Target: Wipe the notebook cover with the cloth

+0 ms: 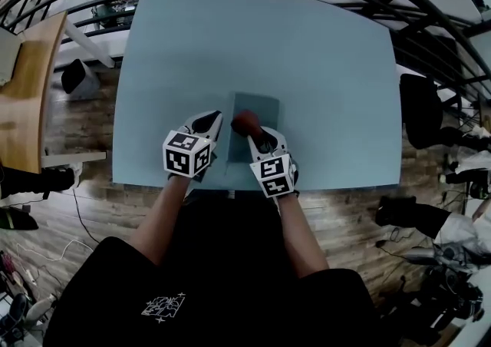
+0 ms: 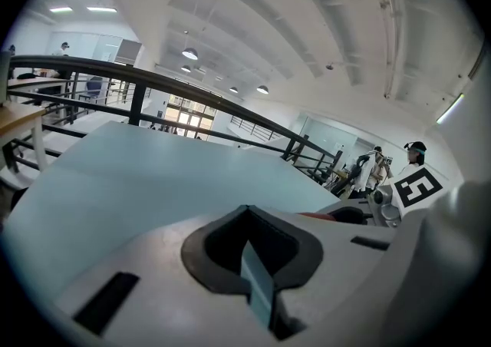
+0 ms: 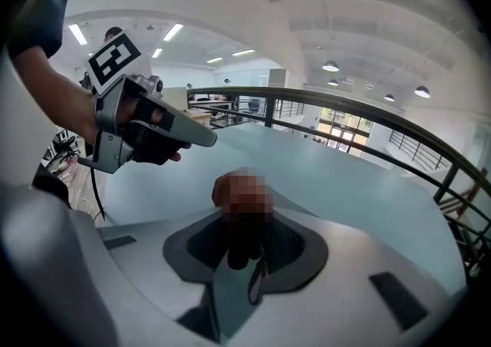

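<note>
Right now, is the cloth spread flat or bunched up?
Bunched: the red cloth shows as a small wad pinched in the right tool, over the notebook.

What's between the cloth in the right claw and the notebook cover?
Nothing visible. The right claw holds the cloth right at the notebook, over its left part; the rest of the cover is bare. The left claw sits off its left edge, over the table.
</note>
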